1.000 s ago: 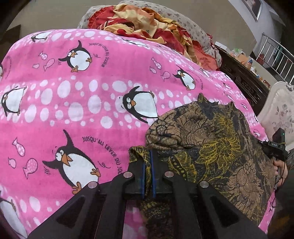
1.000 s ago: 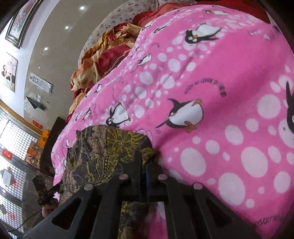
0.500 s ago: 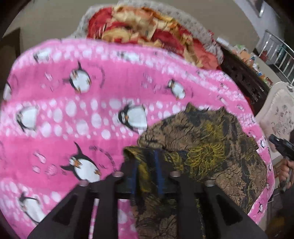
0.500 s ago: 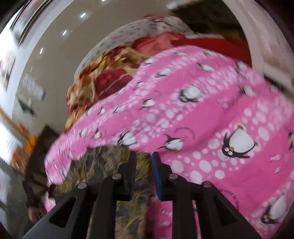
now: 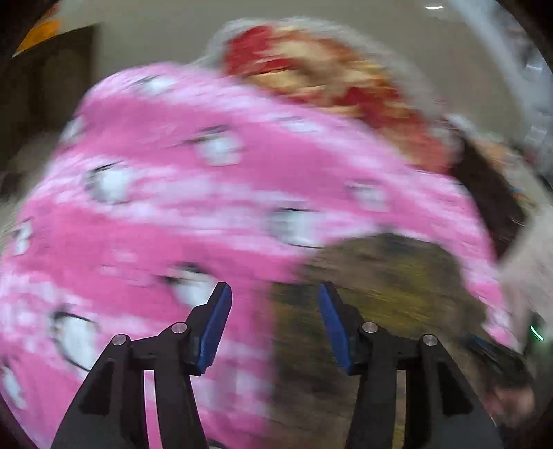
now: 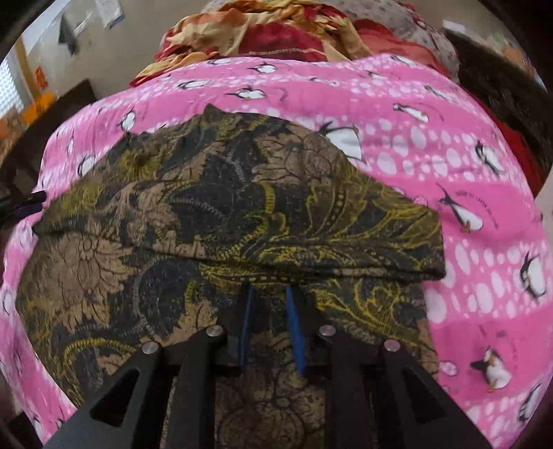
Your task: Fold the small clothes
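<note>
A brown, black and yellow patterned garment (image 6: 221, 214) lies on the pink penguin blanket (image 6: 432, 114), its far part folded over the near part with the fold edge running across. My right gripper (image 6: 269, 293) hovers over the garment's near part, jaws slightly apart, holding nothing. In the blurred left wrist view, my left gripper (image 5: 274, 293) is wide open and empty above the blanket (image 5: 172, 207), with the garment (image 5: 397, 286) to its right.
A heap of red and yellow bedding (image 6: 276, 31) lies beyond the blanket's far edge. Dark wooden furniture (image 6: 501, 89) stands at the right. The other gripper's tip (image 6: 24, 203) shows at the left edge.
Both grippers have let go of the garment and opened. The left one has pulled back and swings fast. The right one now faces the folded garment from its near side.
</note>
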The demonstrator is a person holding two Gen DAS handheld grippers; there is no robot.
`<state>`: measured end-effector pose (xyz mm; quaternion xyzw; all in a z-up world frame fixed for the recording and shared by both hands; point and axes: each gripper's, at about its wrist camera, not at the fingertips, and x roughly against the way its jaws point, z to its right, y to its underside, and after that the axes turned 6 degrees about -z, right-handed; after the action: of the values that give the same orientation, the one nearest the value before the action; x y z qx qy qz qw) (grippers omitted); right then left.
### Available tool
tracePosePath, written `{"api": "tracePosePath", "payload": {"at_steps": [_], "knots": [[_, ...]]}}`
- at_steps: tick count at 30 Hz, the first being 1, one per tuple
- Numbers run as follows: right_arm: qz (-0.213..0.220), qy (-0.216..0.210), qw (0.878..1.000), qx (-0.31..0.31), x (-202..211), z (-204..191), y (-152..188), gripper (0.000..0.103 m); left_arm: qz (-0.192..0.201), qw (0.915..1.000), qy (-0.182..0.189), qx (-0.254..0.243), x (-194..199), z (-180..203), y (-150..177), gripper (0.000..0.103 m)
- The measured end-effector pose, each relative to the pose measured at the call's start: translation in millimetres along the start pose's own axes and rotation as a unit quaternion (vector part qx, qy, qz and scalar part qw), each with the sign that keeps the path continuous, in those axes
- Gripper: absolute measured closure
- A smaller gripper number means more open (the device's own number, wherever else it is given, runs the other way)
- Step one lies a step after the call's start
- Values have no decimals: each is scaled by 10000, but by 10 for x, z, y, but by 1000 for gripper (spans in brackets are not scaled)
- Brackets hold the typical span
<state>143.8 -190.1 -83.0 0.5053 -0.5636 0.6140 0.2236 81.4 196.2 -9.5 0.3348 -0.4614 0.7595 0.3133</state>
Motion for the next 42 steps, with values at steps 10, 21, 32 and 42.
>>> {"api": "tracePosePath", "payload": {"at_steps": [10, 21, 32, 42], "knots": [[-194, 90, 9998, 33, -97, 2, -187, 77, -915, 9739, -874, -1884, -774, 1108, 397, 64], [678, 176, 9967, -400, -160, 170, -959, 75, 124, 9990, -368, -212, -852, 849, -438, 65], [931, -220, 9883, -1188, -377, 489, -891, 48, 536, 9984, -123, 139, -945, 443, -183, 63], [887, -572, 9845, -1398, -458, 591, -910, 45, 562, 9979, 63, 312, -1007, 371, -184, 63]]}}
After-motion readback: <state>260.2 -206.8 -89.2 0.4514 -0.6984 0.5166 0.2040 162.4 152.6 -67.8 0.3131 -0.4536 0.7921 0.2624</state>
